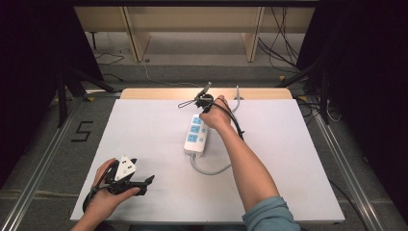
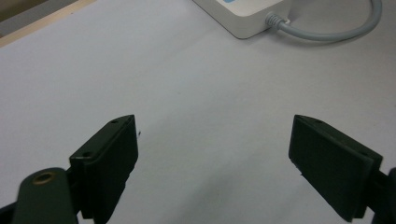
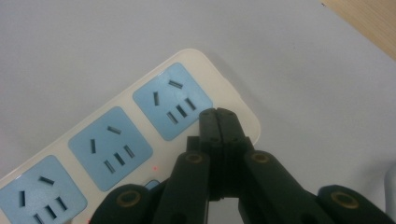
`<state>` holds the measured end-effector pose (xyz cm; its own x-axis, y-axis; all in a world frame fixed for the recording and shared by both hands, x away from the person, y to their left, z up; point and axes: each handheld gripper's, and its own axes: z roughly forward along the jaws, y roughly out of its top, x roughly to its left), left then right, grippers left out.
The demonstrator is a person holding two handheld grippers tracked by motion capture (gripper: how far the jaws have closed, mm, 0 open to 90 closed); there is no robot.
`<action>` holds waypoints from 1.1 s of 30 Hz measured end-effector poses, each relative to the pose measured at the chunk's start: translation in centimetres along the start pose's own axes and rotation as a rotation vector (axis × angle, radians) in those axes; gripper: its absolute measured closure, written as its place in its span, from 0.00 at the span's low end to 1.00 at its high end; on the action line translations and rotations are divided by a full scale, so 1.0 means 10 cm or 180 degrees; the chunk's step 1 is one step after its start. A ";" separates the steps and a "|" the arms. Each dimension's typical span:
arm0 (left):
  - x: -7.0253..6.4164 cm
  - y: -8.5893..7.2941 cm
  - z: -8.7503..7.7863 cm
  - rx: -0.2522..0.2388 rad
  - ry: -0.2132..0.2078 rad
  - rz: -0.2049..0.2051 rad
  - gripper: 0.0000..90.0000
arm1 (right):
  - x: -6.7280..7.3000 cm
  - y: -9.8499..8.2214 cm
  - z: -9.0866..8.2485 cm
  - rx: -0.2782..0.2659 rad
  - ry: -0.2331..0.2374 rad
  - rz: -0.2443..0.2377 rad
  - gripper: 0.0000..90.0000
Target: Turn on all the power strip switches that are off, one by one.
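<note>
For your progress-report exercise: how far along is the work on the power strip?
Done: nothing visible; all three blue sockets are free of plugs. In hand: the right gripper, jaws shut, sits over the power strip's far end. Left: whatever it does there; the left gripper waits open over the white table.

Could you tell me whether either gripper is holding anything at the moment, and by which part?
Nothing is held: the right gripper is shut empty over the white blue-socketed power strip; the left gripper is open.

only thing you can actually read here is a black number "5" (image 1: 82,131) marked on the grey floor (image 1: 43,130) left of the table, nothing else legible
</note>
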<state>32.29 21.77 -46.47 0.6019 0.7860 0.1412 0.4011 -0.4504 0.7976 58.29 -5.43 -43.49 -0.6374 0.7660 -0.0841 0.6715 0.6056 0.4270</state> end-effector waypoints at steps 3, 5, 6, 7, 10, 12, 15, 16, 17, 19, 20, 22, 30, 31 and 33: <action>0.00 0.00 0.00 0.0014 0.0001 0.0011 0.18 | 0.00 0.00 0.01 0.0001 -0.0005 -0.0004 1.00; 0.00 0.00 0.00 0.0013 -0.0001 0.0015 0.18 | 0.00 0.00 0.01 0.0014 -0.0016 -0.0018 1.00; 0.00 0.00 0.00 0.0012 -0.0001 0.0007 0.18 | 0.00 0.00 0.01 0.0015 -0.0008 -0.0012 1.00; 0.00 0.00 0.00 0.0012 -0.0001 0.0006 0.18 | 0.00 0.00 0.01 0.0020 -0.0004 -0.0006 1.00; 0.00 0.00 0.00 0.0016 -0.0003 0.0014 0.18 | 0.00 0.00 0.01 0.0015 0.0005 -0.0001 1.00; 0.00 0.00 0.01 0.0005 0.0000 0.0001 0.18 | 0.00 0.00 0.01 0.0011 0.0006 -0.0002 1.00; 0.00 0.00 0.01 0.0003 0.0000 -0.0002 0.18 | 0.00 0.00 0.02 0.0015 0.0007 0.0008 1.00; 0.00 0.00 0.01 0.0003 0.0000 -0.0001 0.18 | 0.00 0.00 0.02 0.0016 0.0007 0.0014 1.00; 0.00 0.00 0.01 0.0004 -0.0001 -0.0001 0.18 | 0.00 0.00 0.02 0.0018 -0.0002 0.0014 1.00; 0.00 0.00 0.01 0.0002 -0.0003 0.0009 0.18 | 0.01 0.00 0.02 0.0015 -0.0021 0.0009 1.00; 0.00 0.00 0.01 0.0003 -0.0003 0.0007 0.18 | 0.01 0.00 0.02 0.0015 -0.0030 0.0005 1.00; 0.00 0.00 0.01 0.0004 -0.0001 -0.0002 0.18 | 0.02 0.00 0.02 0.0018 -0.0042 0.0006 1.00; 0.00 0.00 0.01 0.0012 -0.0010 0.0017 0.18 | 0.04 0.00 0.03 0.0043 0.0073 0.0025 1.00; 0.00 0.00 0.00 0.0015 -0.0007 0.0018 0.18 | 0.06 0.00 0.02 0.0054 0.0044 -0.0013 1.00; 0.00 0.00 0.00 -0.0002 -0.0008 -0.0012 0.18 | 0.10 0.00 0.02 0.0062 -0.0041 -0.0118 1.00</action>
<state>32.30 21.82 -46.48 0.6020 0.7867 0.1367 0.4030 -0.4471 0.7985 57.80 -4.62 -43.76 -0.6572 0.7455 -0.1114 0.6547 0.6378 0.4057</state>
